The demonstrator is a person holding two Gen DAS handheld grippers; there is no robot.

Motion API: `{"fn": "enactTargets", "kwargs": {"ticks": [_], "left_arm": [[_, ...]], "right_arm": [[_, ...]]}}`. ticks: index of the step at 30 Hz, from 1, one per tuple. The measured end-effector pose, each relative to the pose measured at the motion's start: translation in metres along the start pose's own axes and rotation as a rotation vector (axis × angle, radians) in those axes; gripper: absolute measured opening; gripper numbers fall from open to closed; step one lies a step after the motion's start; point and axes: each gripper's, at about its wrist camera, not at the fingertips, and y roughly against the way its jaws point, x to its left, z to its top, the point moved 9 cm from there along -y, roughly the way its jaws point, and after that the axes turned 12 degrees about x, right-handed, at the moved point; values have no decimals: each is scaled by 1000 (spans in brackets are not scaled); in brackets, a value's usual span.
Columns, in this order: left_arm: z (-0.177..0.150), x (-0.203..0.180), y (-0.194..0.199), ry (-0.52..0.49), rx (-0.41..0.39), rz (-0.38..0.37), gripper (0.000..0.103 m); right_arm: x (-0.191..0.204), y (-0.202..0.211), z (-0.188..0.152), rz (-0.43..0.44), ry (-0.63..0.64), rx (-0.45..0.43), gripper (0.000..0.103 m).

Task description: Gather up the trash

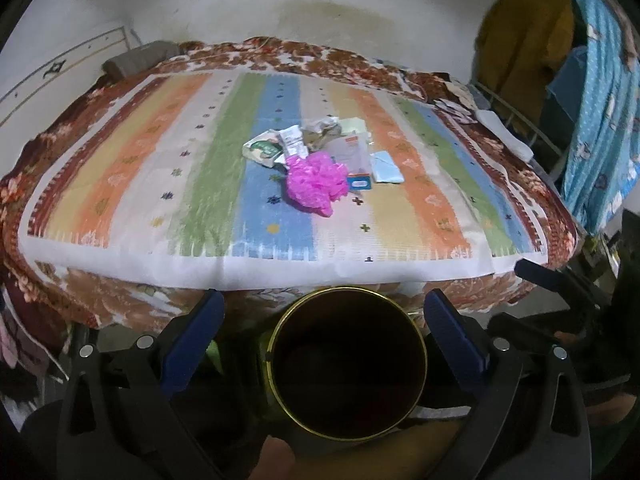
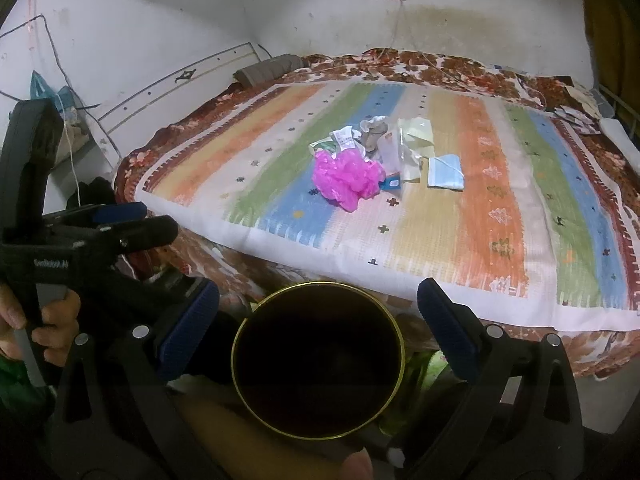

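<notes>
A heap of trash lies mid-bed on the striped cloth [image 1: 120, 168]: a pink plastic bag [image 1: 316, 184] [image 2: 346, 178], a green-white packet [image 1: 262, 150], crumpled paper [image 1: 322, 130], a clear wrapper [image 1: 348, 152] and a light blue mask [image 1: 386, 166] [image 2: 446, 176]. Below the bed's near edge stands a dark bin with a gold rim [image 1: 269, 356] [image 2: 236, 352]. My left gripper [image 1: 324, 296] hangs open above the bin with nothing between its blue pads. My right gripper [image 2: 318, 284] is open and empty too, beside the left one. Both are well short of the trash.
A brown floral blanket [image 1: 80, 288] covers the bed under the striped cloth. A grey pillow [image 1: 136, 58] lies at the far left corner. A metal rack [image 1: 516, 120] with a blue cloth [image 1: 600, 100] stands at the right. A hand [image 2: 56, 320] holds the left gripper's handle.
</notes>
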Motion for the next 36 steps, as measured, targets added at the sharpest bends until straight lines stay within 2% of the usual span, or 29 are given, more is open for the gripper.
{"fn": "enactTargets", "kwargs": {"ticks": [11,19,24,28,36], "left_arm": [[-1,3,-2,31,16,-61,97],[0,-3,-1,4,13,-45,97],[1,-3,-1,14,11,-40,97],[2,-4,0,27,7,-64,97],[0,1,-4,34,22,-41,97]], "right_arm": [[-2,-3,-1,0,-5,7,94],[-3,-5,-1,5,-18,10,94],[-6,-5,0,18,-29,11,94],[-7,-4,2,23,-31,11,94],[-4,-4,2,22,-29,17,94]]}}
